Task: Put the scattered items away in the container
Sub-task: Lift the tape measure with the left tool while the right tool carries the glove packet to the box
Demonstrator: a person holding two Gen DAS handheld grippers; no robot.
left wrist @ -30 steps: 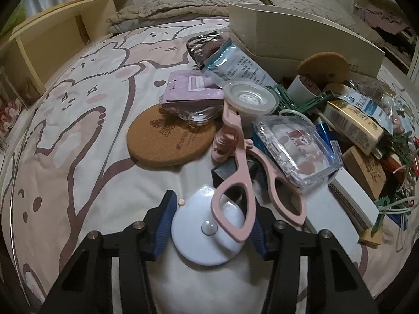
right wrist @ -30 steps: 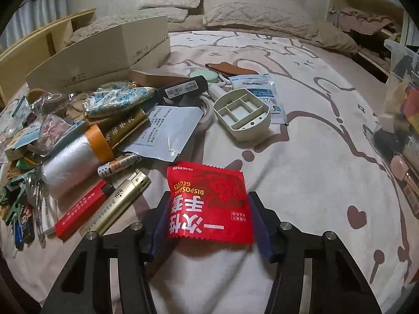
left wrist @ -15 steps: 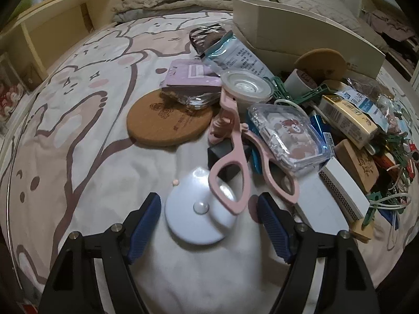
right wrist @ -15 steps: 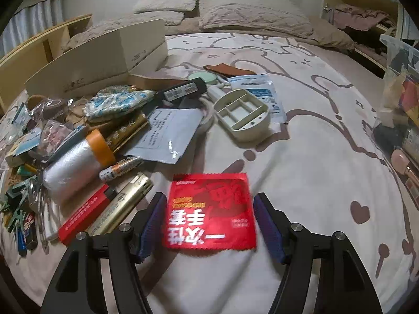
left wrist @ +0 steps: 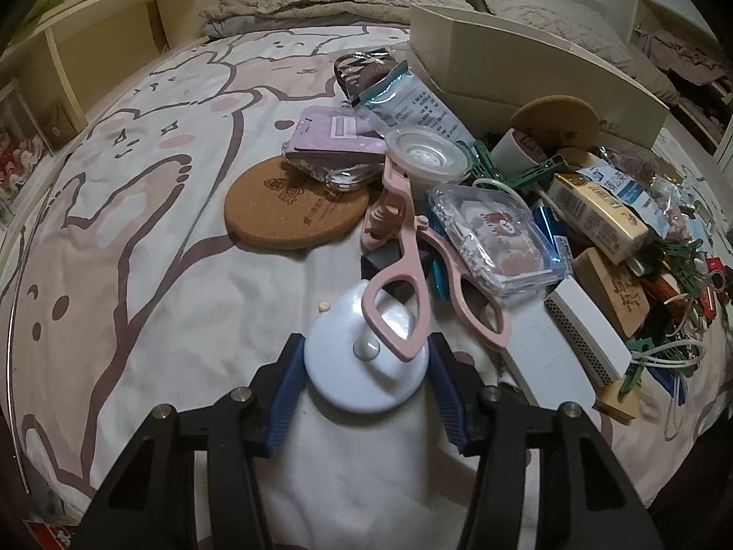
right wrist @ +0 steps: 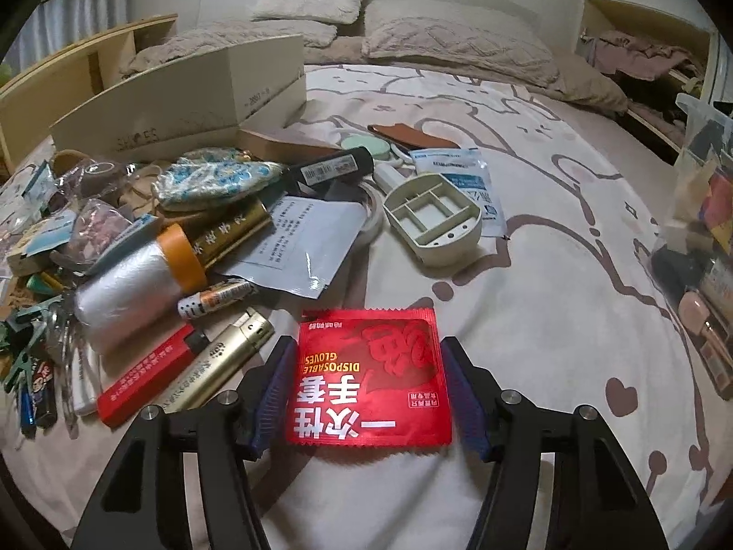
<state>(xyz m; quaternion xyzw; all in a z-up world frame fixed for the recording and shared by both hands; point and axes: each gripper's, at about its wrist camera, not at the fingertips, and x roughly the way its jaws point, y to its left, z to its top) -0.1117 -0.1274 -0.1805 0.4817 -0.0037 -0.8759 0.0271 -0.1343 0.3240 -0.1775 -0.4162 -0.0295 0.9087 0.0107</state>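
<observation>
In the left wrist view my left gripper (left wrist: 364, 394) has its blue pads against both sides of a round white disc (left wrist: 362, 366) lying on the bedspread. A pink eyelash curler (left wrist: 403, 275) rests across the disc's far edge. In the right wrist view my right gripper (right wrist: 371, 394) is open, its pads flanking a flat red disposable-gloves packet (right wrist: 369, 389) on the bed with small gaps each side. A cream shoe box (right wrist: 178, 101) stands at the back left and also shows in the left wrist view (left wrist: 527, 68).
A cork coaster (left wrist: 293, 204), a clear plastic case (left wrist: 495, 238) and a heap of small items lie beyond the left gripper. Lighters (right wrist: 215, 362), a plastic roll (right wrist: 133, 288), a white tray (right wrist: 435, 220) and a clear bin (right wrist: 701, 238) surround the right gripper.
The left gripper opened and drew back half a second ago, then moved in and closed on the white disc. The right gripper opened slightly and now sits around the red packet.
</observation>
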